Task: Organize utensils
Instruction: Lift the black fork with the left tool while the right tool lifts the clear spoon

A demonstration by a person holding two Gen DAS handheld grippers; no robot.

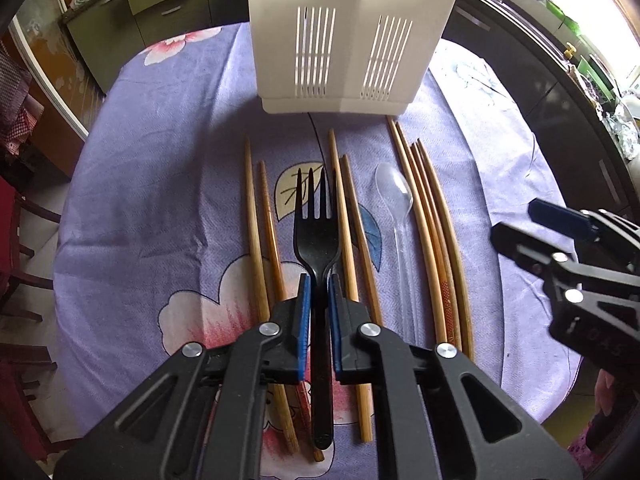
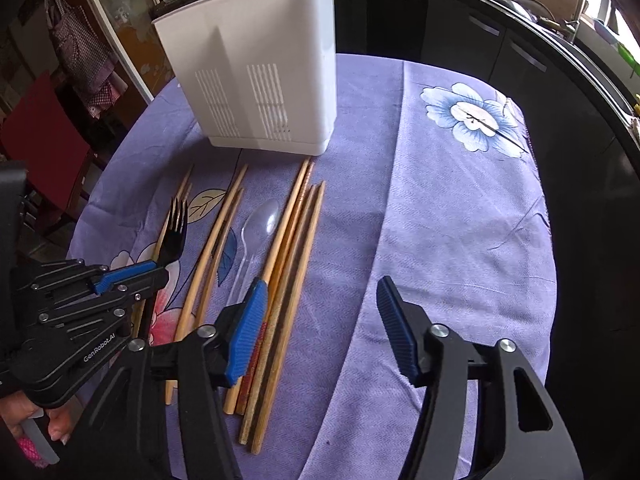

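Observation:
A black plastic fork (image 1: 316, 216) lies among wooden chopsticks on the purple flowered cloth, tines toward the white slotted utensil holder (image 1: 352, 36). My left gripper (image 1: 319, 284) is shut on the fork's handle, both blue pads pressing its sides. A clear plastic spoon (image 1: 394, 192) rests just right of the fork, beside a bundle of several chopsticks (image 1: 432, 240). In the right wrist view my right gripper (image 2: 322, 284) stands open over bare cloth, its left pad above the chopstick bundle (image 2: 288, 280), nothing between its fingers. The fork (image 2: 176, 228) and holder (image 2: 256, 72) show there too.
Two more chopstick pairs (image 1: 256, 240) flank the fork. The round table drops off on all sides, with dark kitchen cabinets (image 2: 480, 32) behind and at the right, and red chairs (image 2: 44, 132) at the left. A wide stretch of cloth (image 2: 460, 220) lies right of the utensils.

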